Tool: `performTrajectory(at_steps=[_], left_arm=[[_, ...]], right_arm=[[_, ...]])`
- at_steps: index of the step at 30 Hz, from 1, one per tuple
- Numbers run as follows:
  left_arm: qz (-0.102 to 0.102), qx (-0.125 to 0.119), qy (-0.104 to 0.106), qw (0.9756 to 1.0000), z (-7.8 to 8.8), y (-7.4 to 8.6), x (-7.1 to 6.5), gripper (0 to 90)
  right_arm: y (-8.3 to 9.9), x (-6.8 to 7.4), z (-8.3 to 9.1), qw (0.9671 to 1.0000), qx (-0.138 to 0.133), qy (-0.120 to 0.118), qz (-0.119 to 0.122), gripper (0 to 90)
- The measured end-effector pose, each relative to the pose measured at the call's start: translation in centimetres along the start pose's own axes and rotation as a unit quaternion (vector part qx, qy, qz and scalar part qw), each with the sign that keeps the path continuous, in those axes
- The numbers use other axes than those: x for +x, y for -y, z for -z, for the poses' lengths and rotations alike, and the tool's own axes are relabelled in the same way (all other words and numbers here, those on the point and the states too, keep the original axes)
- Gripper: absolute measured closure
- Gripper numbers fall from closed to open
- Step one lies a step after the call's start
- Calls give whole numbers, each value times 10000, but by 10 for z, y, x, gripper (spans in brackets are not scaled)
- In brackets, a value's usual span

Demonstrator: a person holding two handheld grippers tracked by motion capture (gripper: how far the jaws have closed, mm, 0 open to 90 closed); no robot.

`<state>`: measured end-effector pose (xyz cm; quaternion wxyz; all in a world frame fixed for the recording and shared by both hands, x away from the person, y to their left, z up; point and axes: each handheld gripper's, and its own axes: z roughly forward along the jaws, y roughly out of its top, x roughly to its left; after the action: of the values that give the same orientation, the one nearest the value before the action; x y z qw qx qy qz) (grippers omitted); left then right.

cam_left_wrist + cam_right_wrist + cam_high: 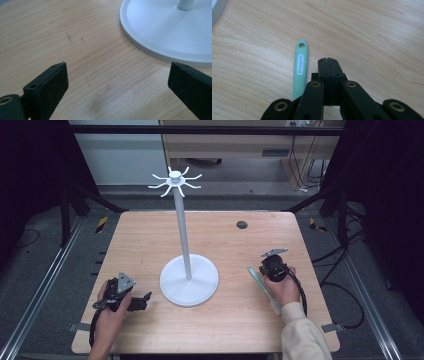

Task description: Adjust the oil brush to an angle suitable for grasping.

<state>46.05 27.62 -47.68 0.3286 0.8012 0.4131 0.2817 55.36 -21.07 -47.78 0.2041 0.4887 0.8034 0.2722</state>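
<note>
The right tongs (328, 60) are pressed fully together with nothing between them, hovering just beside a mint-green utensil handle (300, 68) that lies flat on the wooden counter (150, 245). The left tongs (115, 82) stand wide apart over bare wood, near the round base of the white hook stand (189, 281).

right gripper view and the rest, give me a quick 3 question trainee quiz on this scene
1. True or false: the right gripper has its jaws shut with nothing between them.
2. Where does the mint green handle lie in the right gripper view? A) beside the jaws, flat on the table B) clamped between the jaws C) hung on the stand
3. Fill in: the left gripper is ____, beside the white stand base.

Key: 1 true; 2 A; 3 open
</note>
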Motion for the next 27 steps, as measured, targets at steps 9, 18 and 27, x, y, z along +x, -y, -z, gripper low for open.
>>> performTrajectory(at_steps=[9,18,27], left_arm=[[0,2,-1,10000,0,0,0,26],[-1,0,1,10000,0,0,0,26],[-12,8,7,10000,0,0,-1,26]], right_arm=[[0,5,-7,9998,106,-160,34,900],[0,8,-10,9996,123,-245,36,900],[-1,18,-8,9977,194,-621,166,900]])
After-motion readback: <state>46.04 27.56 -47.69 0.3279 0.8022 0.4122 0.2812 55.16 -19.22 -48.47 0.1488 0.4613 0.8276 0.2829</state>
